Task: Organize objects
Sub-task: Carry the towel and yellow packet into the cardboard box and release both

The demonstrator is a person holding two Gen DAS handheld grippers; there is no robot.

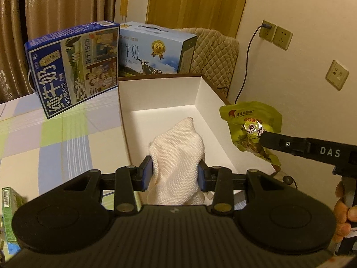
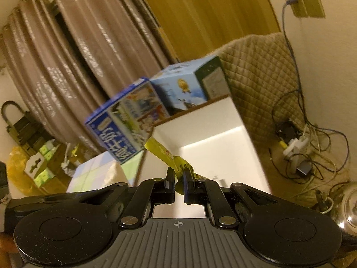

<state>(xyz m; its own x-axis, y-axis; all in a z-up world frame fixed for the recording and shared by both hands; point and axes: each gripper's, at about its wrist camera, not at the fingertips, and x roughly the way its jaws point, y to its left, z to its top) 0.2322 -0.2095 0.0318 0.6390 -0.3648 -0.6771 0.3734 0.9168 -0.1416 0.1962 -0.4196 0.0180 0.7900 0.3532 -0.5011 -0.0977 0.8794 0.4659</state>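
A white knitted cloth (image 1: 178,154) is being pinched by the left gripper (image 1: 176,174) just above the white box (image 1: 200,93); soft and light, it is best gripped mid-fold. A crinkly green snack pouch (image 1: 250,127), likely slippery, is being clamped by the right gripper (image 2: 178,178) over the box's right wall.

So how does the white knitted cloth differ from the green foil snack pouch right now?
The white knitted cloth is soft, plain and bulky; the green foil snack pouch is flat, glossy and printed. The cloth hangs over the white cardboard box interior in the left gripper; the pouch sits at the box's right edge in the right gripper. Both are gripped and held up.
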